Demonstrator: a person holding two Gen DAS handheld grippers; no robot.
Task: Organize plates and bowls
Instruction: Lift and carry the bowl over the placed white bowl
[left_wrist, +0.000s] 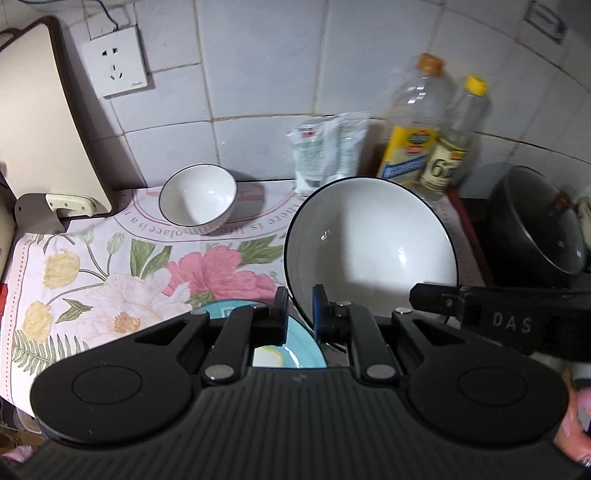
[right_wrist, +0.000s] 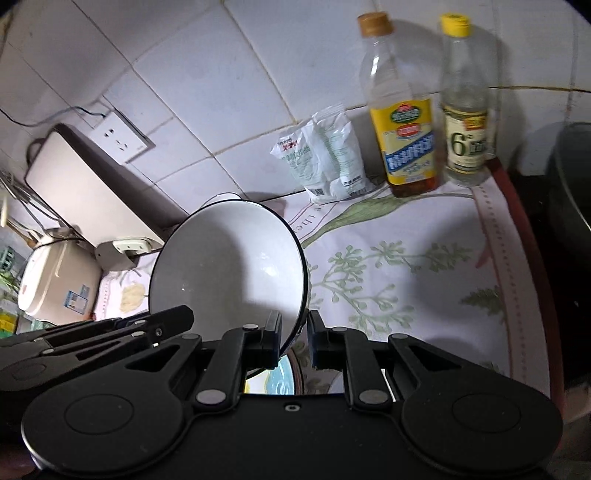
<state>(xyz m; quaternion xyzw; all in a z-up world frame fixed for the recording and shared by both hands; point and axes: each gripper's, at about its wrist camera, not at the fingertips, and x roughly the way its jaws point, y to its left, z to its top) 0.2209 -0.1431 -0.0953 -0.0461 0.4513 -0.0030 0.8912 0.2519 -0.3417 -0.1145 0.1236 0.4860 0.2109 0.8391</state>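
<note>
Clamping opposite rim edges, the left gripper (left_wrist: 299, 314) and right gripper (right_wrist: 293, 338) held the big bowl (left_wrist: 373, 243) tilted above a blue plate (left_wrist: 291, 350). Glazed, probably slippery and breakable. Farther off sat a small bowl (left_wrist: 197, 195).

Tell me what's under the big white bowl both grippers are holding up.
Beneath the large bowl, a turquoise plate shows between the left gripper fingers. The gripper bodies and the bowl cover most of it, so what else lies there cannot be seen.
</note>
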